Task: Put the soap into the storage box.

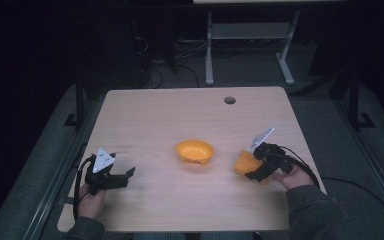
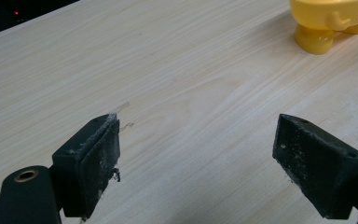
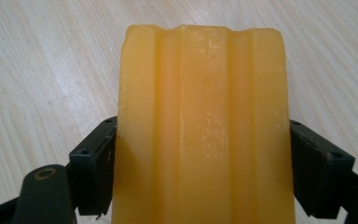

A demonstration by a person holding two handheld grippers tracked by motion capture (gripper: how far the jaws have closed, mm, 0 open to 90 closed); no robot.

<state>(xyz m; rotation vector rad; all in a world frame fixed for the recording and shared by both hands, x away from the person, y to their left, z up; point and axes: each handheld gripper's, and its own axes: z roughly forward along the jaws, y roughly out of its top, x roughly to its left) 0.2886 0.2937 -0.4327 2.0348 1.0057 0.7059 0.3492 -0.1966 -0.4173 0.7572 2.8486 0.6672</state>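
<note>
Orange ribbed block [image 3: 204, 126] clenched in right gripper [image 1: 254, 167] jaws near-right on counter [image 1: 170, 115], left gripper [image 1: 125, 176] jaws released; next, likely over to yellow bowl [image 1: 195, 151].

The ridged orange block [image 3: 204, 126] — waxy, its long grooves running lengthwise — sits clamped on both sides, just right of the yellow bowl [image 1: 194, 151], which stands upright.

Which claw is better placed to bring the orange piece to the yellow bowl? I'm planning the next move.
Right. The right claw is already shut on the ridged orange piece, just beside the yellow bowl. The left claw is open, holding nothing, farther from the bowl.
</note>
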